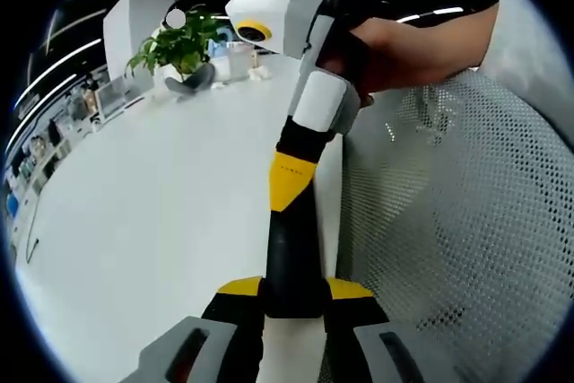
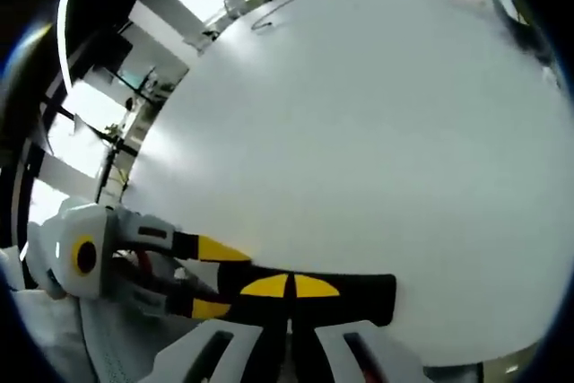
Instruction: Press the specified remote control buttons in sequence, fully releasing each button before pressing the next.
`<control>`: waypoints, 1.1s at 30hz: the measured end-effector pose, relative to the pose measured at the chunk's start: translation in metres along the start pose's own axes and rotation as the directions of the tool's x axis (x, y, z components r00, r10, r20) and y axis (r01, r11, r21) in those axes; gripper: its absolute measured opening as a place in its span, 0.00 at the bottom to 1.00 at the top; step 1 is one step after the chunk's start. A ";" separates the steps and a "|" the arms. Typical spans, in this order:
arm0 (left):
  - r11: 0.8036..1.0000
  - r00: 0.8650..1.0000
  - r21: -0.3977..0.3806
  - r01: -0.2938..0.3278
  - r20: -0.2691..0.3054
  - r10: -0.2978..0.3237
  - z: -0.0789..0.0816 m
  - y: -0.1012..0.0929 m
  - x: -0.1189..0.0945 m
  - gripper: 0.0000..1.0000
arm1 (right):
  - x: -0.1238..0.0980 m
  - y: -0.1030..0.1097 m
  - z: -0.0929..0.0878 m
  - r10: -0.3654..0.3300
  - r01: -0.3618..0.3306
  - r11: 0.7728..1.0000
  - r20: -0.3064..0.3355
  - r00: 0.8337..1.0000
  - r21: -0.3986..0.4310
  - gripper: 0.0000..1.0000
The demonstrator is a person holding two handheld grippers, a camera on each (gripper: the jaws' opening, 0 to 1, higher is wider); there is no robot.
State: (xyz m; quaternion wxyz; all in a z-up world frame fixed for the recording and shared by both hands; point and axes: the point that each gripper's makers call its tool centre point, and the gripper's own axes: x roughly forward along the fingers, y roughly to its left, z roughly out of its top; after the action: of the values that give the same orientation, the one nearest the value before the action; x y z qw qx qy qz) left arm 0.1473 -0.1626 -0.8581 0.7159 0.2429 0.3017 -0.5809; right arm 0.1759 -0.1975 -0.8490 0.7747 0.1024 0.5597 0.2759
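while the left gripper [image 1: 294, 289] holds a slim black bar, most likely the remote control [image 1: 291, 262], clamped between its yellow-padded jaws, the bar is kept out over the edge of the white table [image 1: 161, 204], probably so it stays steady for pressing. no buttons can be made out on it. the right gripper [image 1: 291, 177], carried by a hand [image 1: 404, 47], comes down along the bar with its jaws drawn together into one narrow tip, a shape that suits poking a single button. whether the tip is pressing or only resting cannot be told. a potted plant [image 1: 179, 47] stands at the far end of the table, and a mesh chair back [image 1: 448, 221] is just beside it.
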 end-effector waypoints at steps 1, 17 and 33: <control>1.000 1.000 0.001 0.000 0.000 0.000 0.000 0.000 0.000 0.24 | 0.000 0.000 0.000 -0.001 0.001 1.000 -0.001 1.000 -0.002 0.00; 1.000 1.000 -0.001 0.000 -0.002 0.000 0.000 0.002 0.001 0.24 | 0.003 -0.002 0.003 0.007 -0.007 1.000 0.029 1.000 0.016 0.00; 1.000 1.000 -0.007 -0.006 -0.001 0.006 0.001 0.002 0.001 0.24 | -0.007 -0.006 0.011 -0.001 -0.003 0.998 0.067 0.998 0.057 0.00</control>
State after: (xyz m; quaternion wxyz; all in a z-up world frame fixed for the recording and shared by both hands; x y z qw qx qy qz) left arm 0.1495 -0.1635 -0.8583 0.7181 0.2416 0.3035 -0.5777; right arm 0.1864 -0.2043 -0.8427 0.7896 0.1341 0.5409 0.2567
